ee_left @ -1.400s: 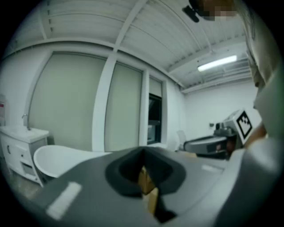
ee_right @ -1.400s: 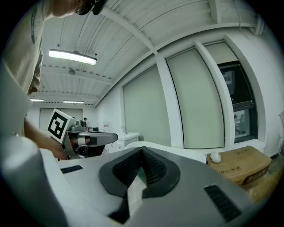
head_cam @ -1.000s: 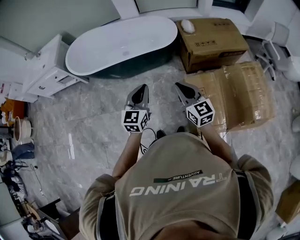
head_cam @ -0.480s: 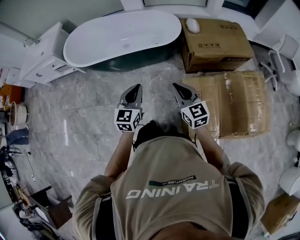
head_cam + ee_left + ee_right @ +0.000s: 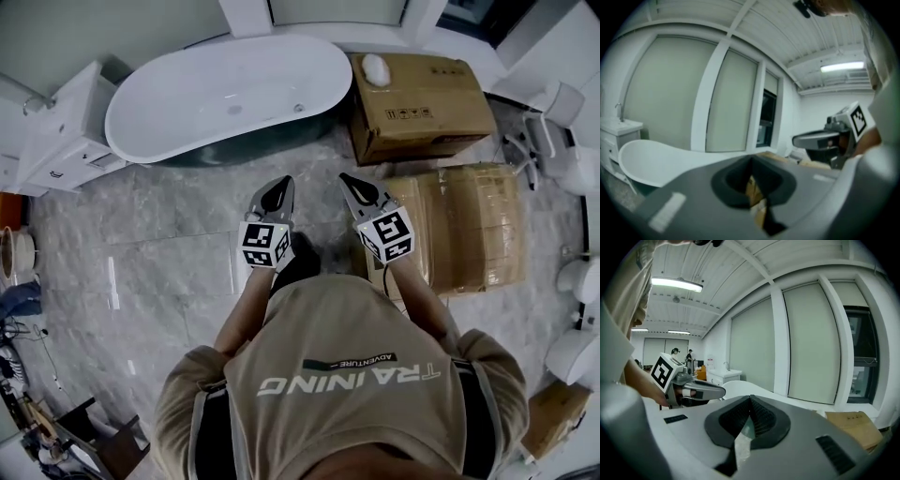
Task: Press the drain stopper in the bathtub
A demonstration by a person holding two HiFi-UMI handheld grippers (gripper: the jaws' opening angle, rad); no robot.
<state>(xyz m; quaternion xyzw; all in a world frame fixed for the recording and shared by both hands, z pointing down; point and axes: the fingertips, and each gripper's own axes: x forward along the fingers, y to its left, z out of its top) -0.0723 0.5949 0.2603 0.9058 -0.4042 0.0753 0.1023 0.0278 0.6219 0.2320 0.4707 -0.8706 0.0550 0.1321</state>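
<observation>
Both grippers hang over the marble floor (image 5: 169,253) in the head view, left gripper (image 5: 280,184) beside right gripper (image 5: 346,179), well apart from the bathtub (image 5: 169,112) at the floor's far edge; its drain stopper (image 5: 234,110) is a small grey spot inside. Left gripper view: jaws together, nothing between. Right gripper view: jaws likewise closed, empty.

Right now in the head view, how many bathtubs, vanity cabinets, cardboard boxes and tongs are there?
Bathtub: 1
Vanity cabinet: 1
Cardboard boxes: 3
Tongs (left tongs, right tongs): 2
Total: 7
</observation>
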